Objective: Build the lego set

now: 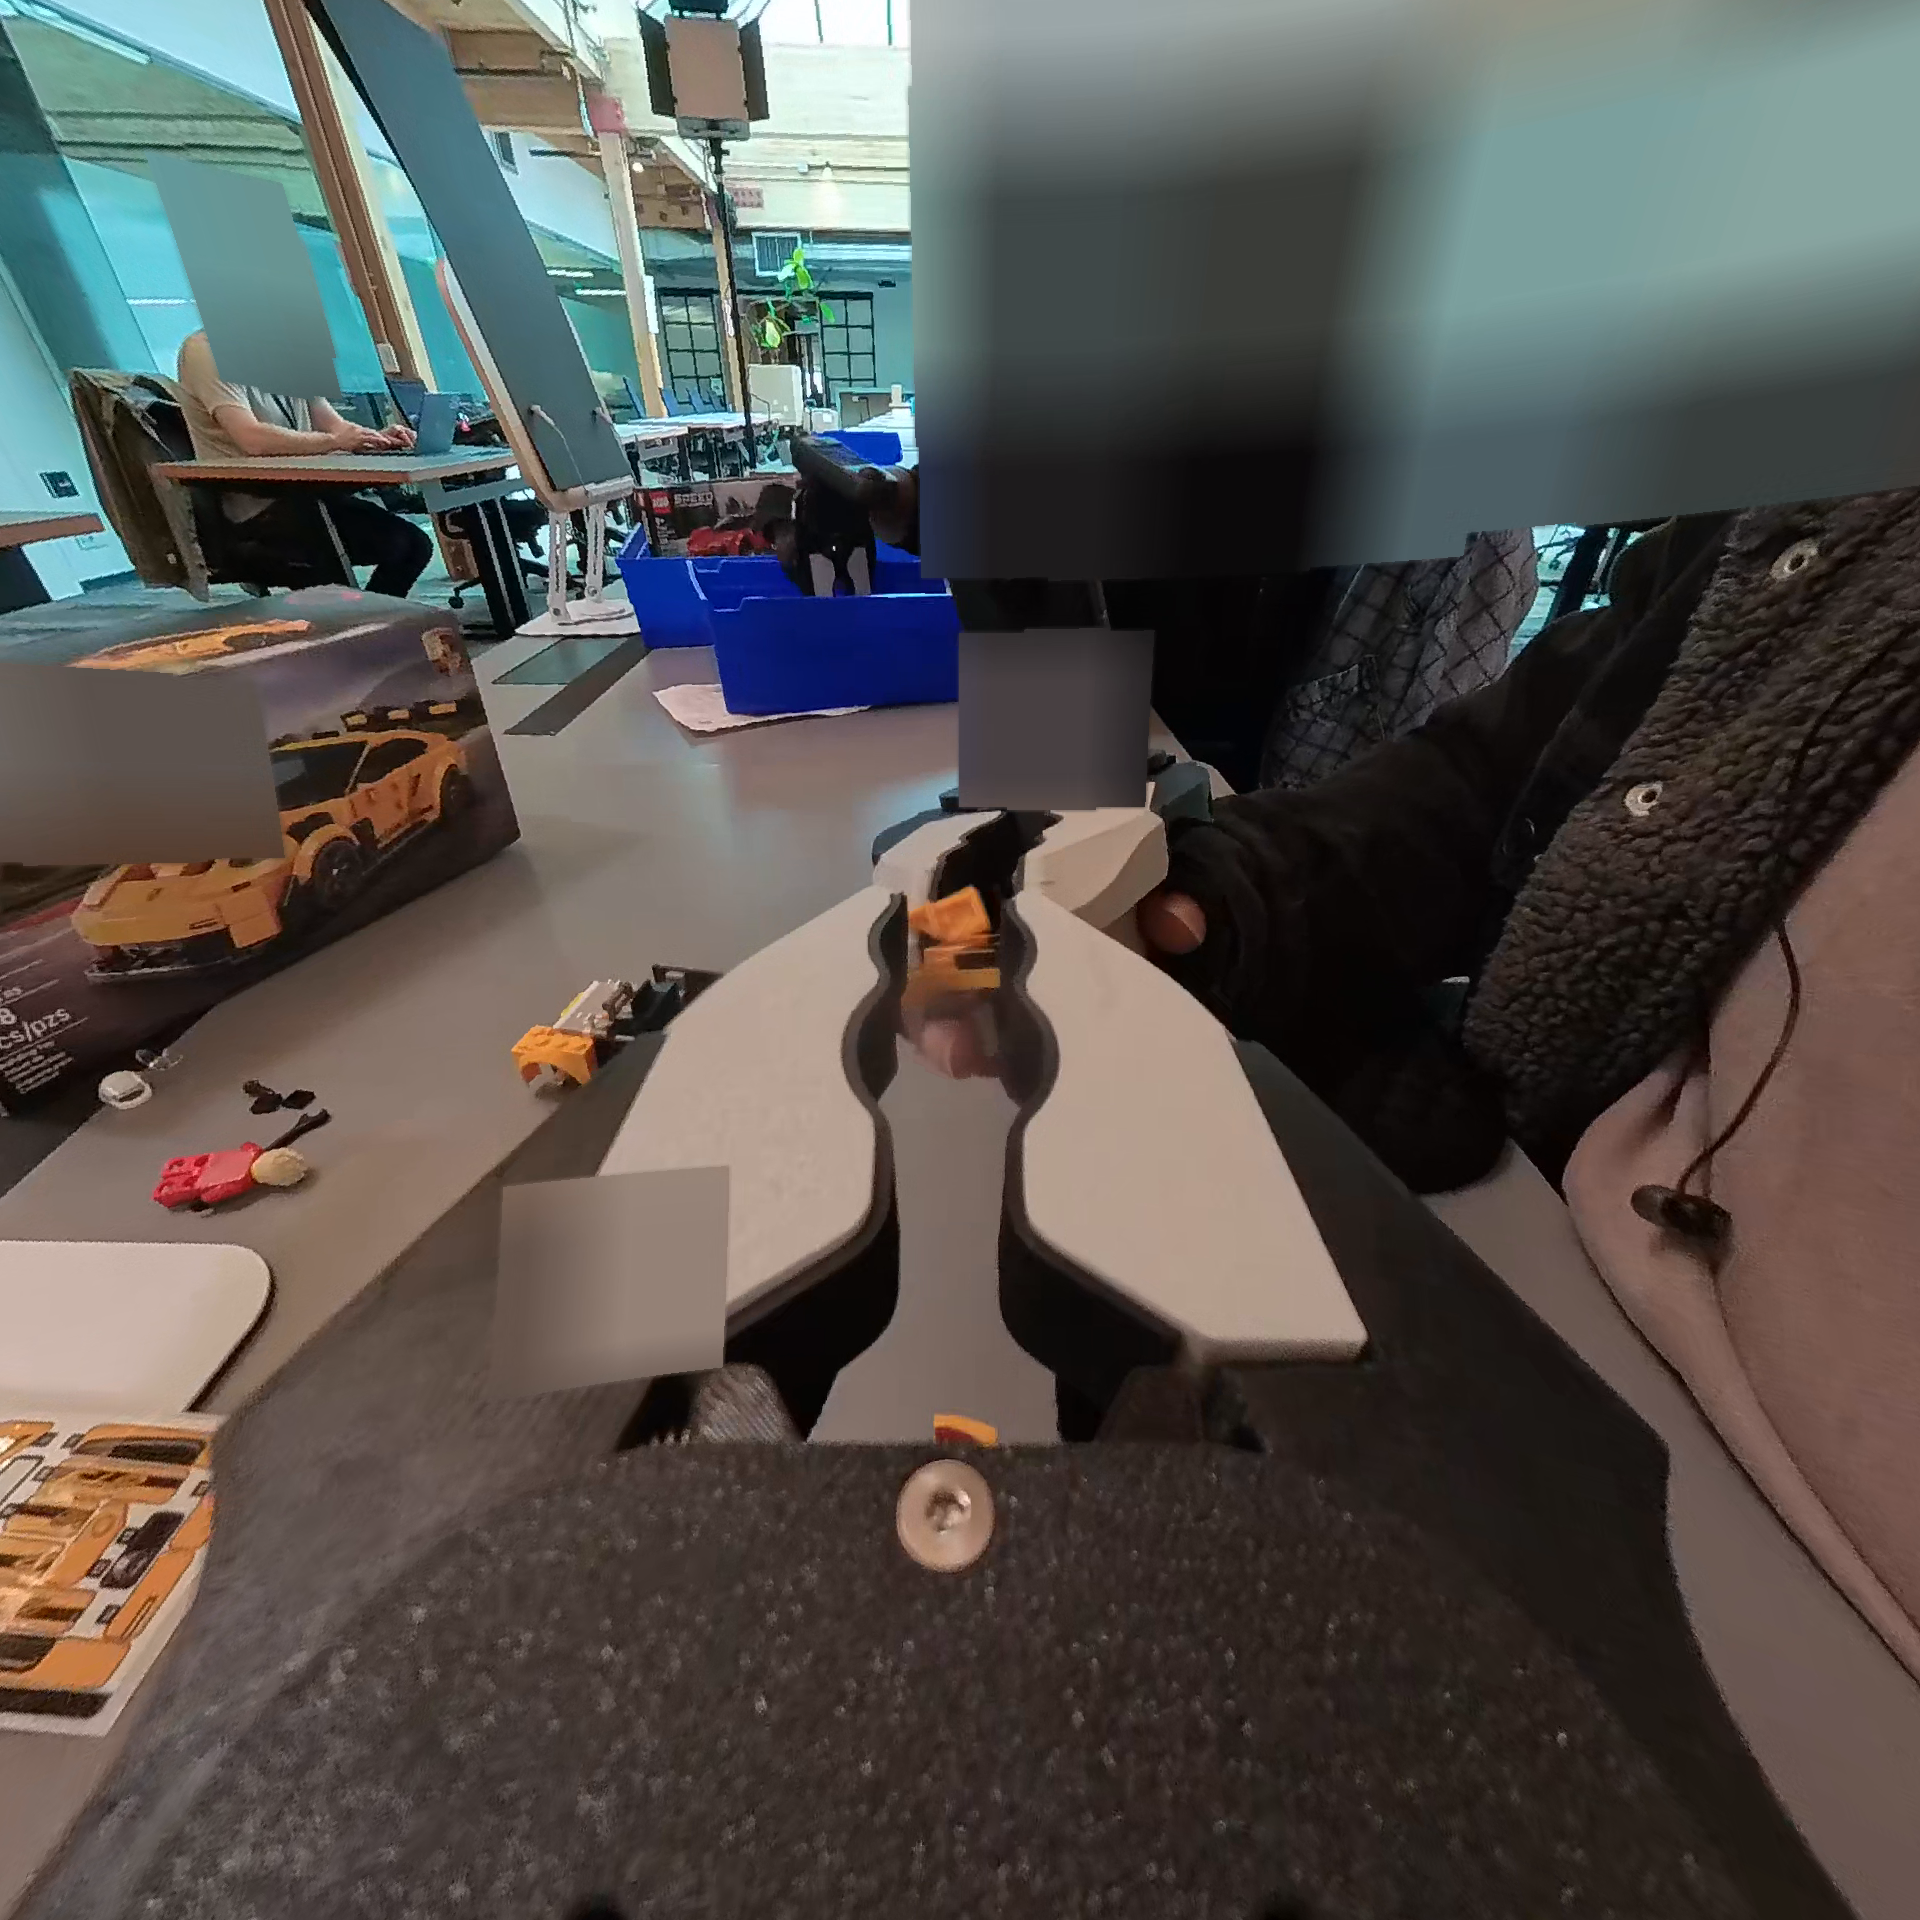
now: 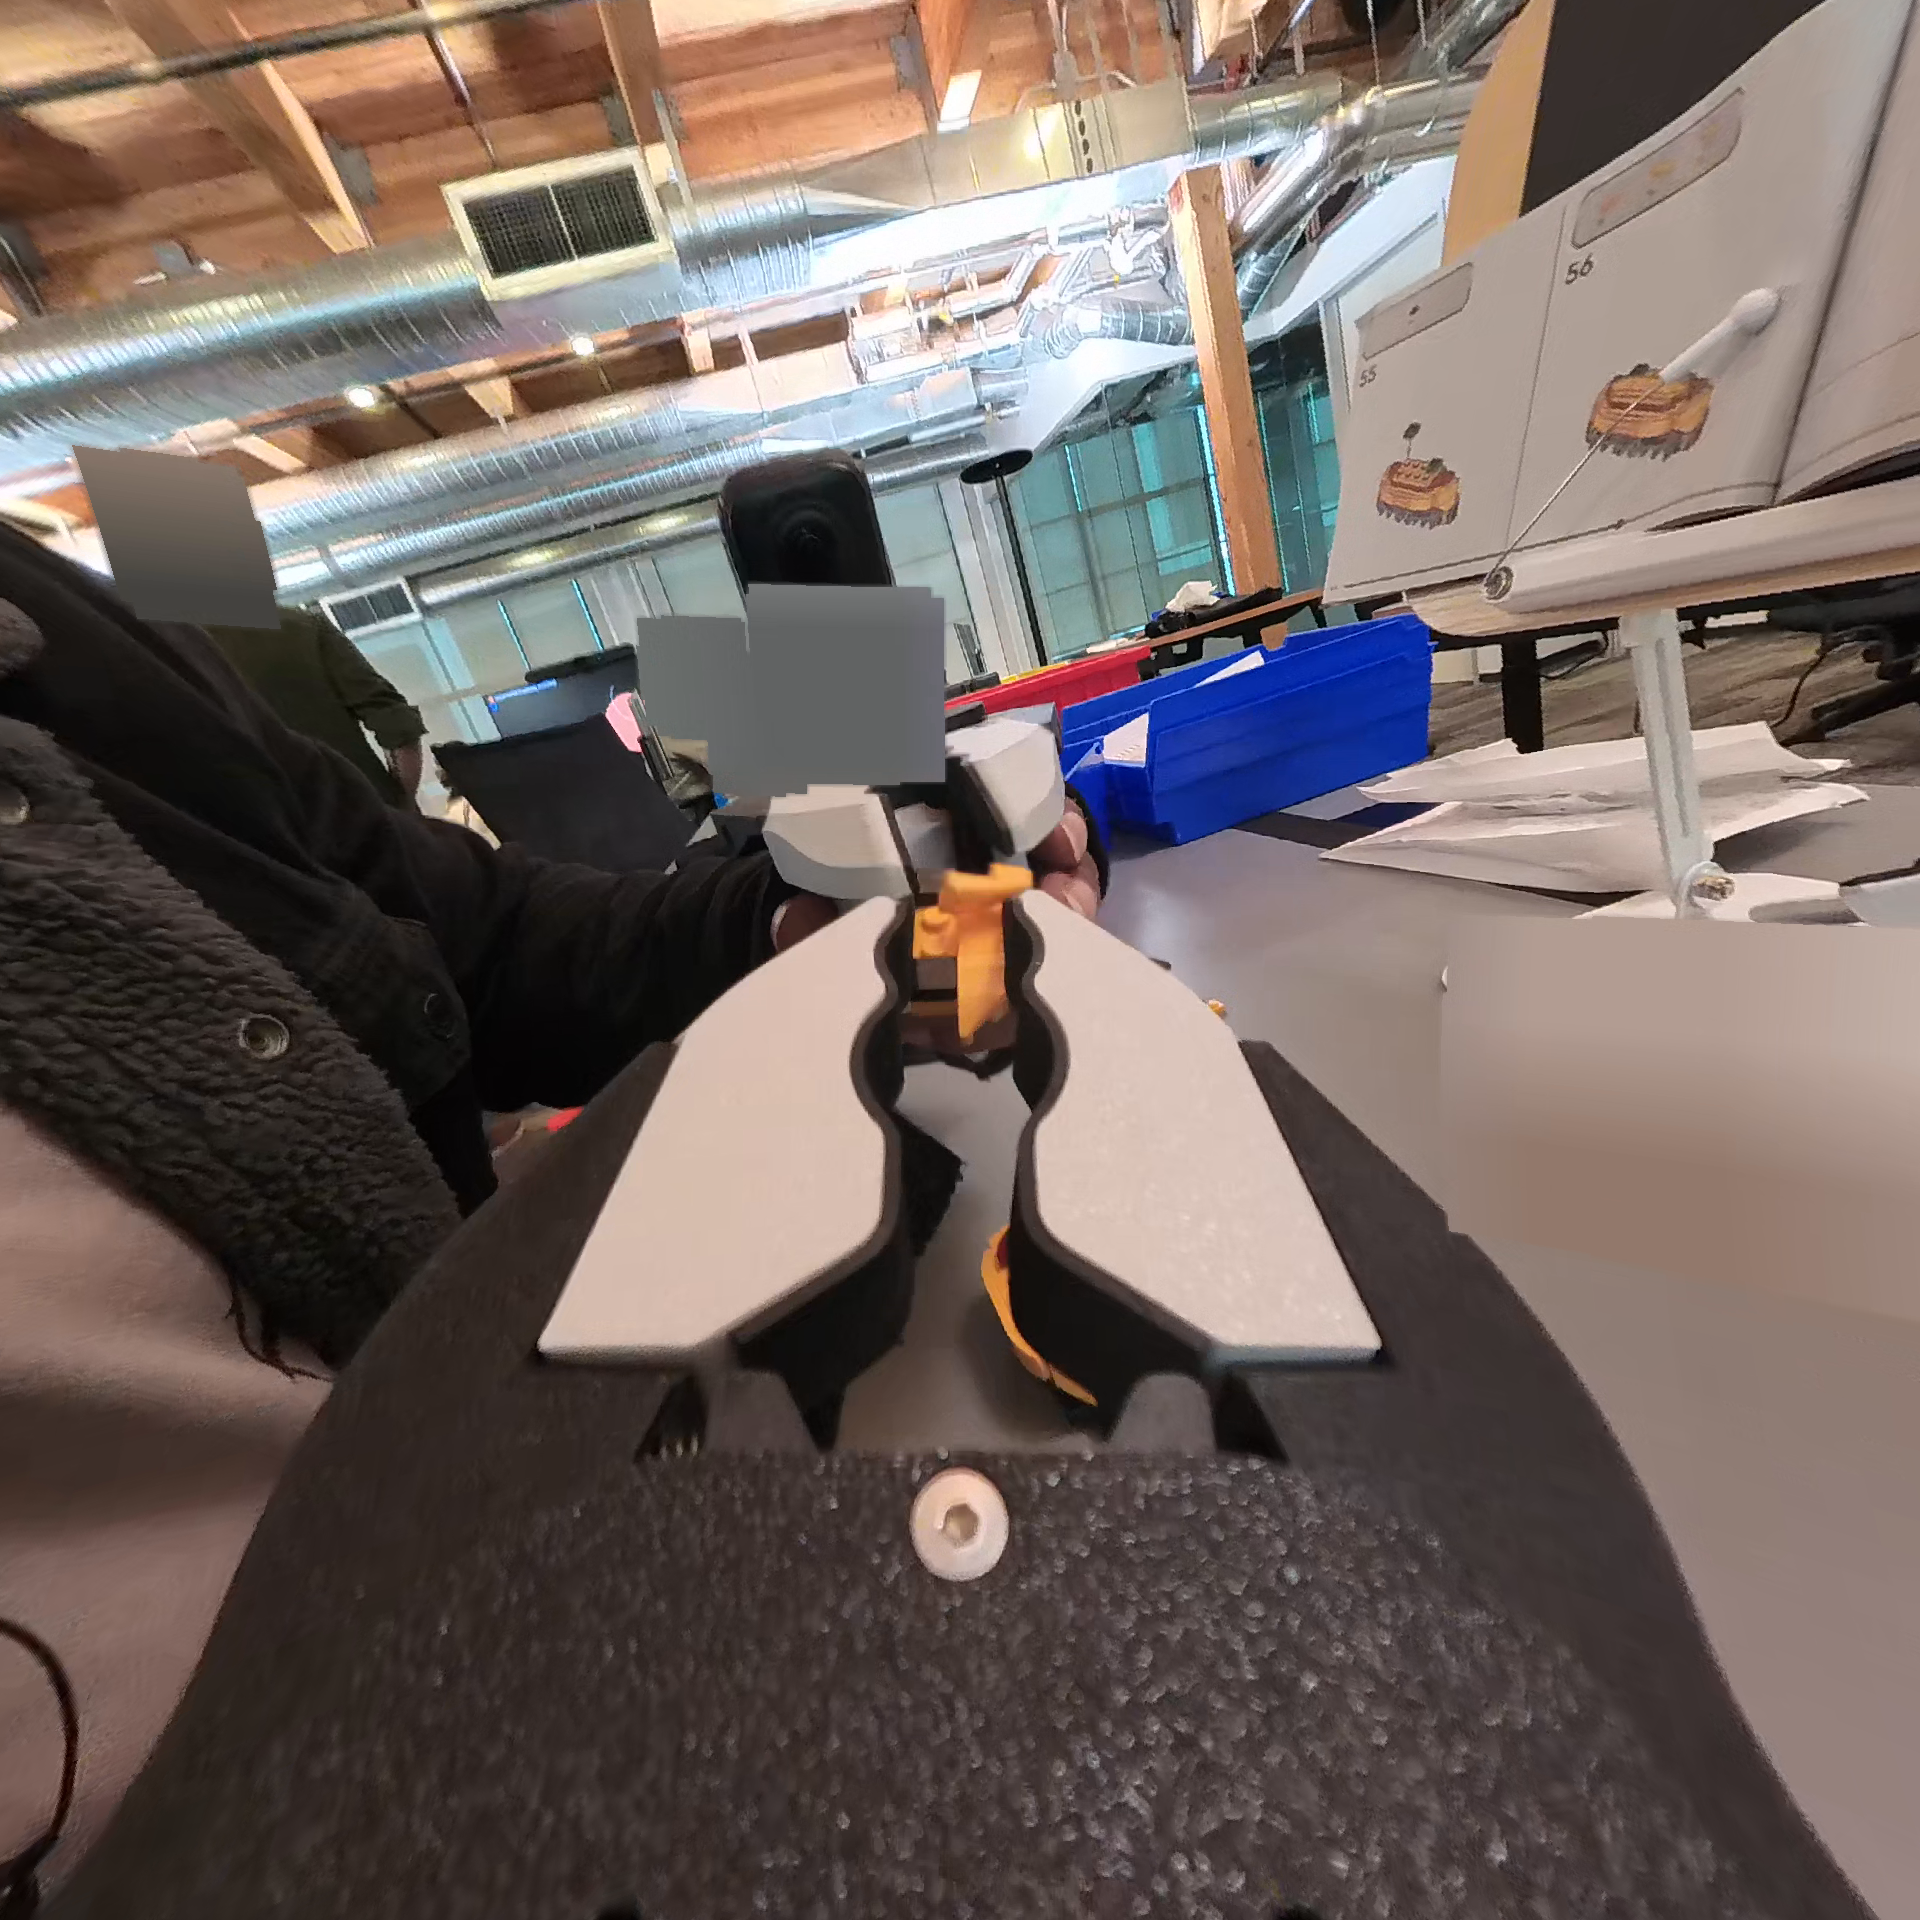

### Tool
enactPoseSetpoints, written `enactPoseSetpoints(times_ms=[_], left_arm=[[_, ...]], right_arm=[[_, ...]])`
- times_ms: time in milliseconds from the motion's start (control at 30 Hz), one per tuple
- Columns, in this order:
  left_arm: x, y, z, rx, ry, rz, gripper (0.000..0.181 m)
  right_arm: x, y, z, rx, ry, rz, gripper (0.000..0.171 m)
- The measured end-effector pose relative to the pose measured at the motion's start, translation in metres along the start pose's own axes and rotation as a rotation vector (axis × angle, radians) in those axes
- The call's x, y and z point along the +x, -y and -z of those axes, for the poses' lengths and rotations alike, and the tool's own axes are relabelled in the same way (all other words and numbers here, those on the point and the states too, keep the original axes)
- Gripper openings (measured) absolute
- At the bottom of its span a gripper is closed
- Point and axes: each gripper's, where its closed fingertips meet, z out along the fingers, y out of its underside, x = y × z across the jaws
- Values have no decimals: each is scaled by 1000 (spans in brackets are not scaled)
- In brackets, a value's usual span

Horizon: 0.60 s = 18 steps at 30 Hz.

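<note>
My left gripper (image 1: pixel 951 912) and right gripper (image 2: pixel 961 912) meet tip to tip above the grey table (image 1: pixel 675 831). The left one is shut on a small orange brick piece (image 1: pixel 961 966). A second orange piece (image 1: pixel 949 916) sits tilted just beyond it, at the tips of the right gripper (image 1: pixel 995 836). In the right wrist view the right gripper is shut on an orange-and-dark lego assembly (image 2: pixel 961 987). Its orange top (image 2: pixel 982 888) reaches the tips of the left gripper (image 2: pixel 940 826). The joint between the pieces is hidden by the fingers.
A lego box with a yellow car (image 1: pixel 343 790), a small orange build (image 1: pixel 577 1039), a red minifigure (image 1: pixel 223 1172), a sticker sheet (image 1: pixel 94 1558) and a white pad (image 1: pixel 114 1320) lie at the left. Blue bins (image 1: pixel 831 649) stand behind. An instruction booklet on a stand (image 2: pixel 1621 364) is at the right. A loose orange piece (image 2: pixel 1023 1320) lies below. My left and right fingertips are right by each other. Left tips and right tips are each some 30 cm from the red minifigure (image 1: pixel 223 1172).
</note>
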Motion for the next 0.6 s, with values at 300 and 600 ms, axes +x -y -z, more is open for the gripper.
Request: enactPoseSetpoints(times_ms=[300,600], left_arm=[[1,-13,10,-59,3,9,16],[-5,-32,26,-177,64,5,16]], right_arm=[[1,-21,-5,-150,-38,132,16],[5,-48,-9,-327,-83,269,17]])
